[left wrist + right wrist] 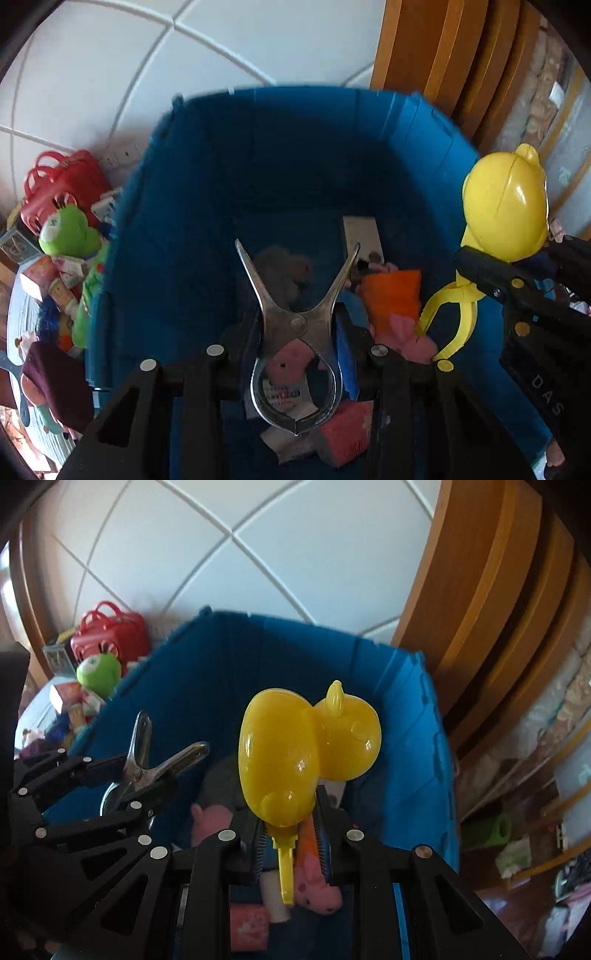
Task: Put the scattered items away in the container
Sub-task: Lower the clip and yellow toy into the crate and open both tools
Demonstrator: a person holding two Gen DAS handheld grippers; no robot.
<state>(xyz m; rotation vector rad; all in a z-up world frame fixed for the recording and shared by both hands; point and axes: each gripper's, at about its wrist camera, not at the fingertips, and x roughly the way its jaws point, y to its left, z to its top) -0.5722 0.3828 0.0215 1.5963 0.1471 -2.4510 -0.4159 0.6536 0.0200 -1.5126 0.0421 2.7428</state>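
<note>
My left gripper (pixel 299 332) is shut on a large metal clamp (pixel 295 328) and holds it above the open blue bin (pixel 192 206). The clamp (pixel 147 753) also shows at the left of the right wrist view. My right gripper (pixel 288 834) is shut on a yellow duck-shaped plastic tong toy (pixel 295 749), also held over the blue bin (pixel 413 738). The toy (pixel 506 206) shows at the right of the left wrist view. Inside the bin lie a pink plush (pixel 314 886), a pink box (pixel 347 428), an orange cloth (pixel 391 295) and a grey plush (pixel 284 269).
Left of the bin lie scattered items: a red toy case (pixel 59 184), a green plush (pixel 70 232), small boxes (pixel 44 277) and a dark red cloth (pixel 59 384). A wooden frame (pixel 498 609) stands at the right. White tiled floor (pixel 221 48) lies behind.
</note>
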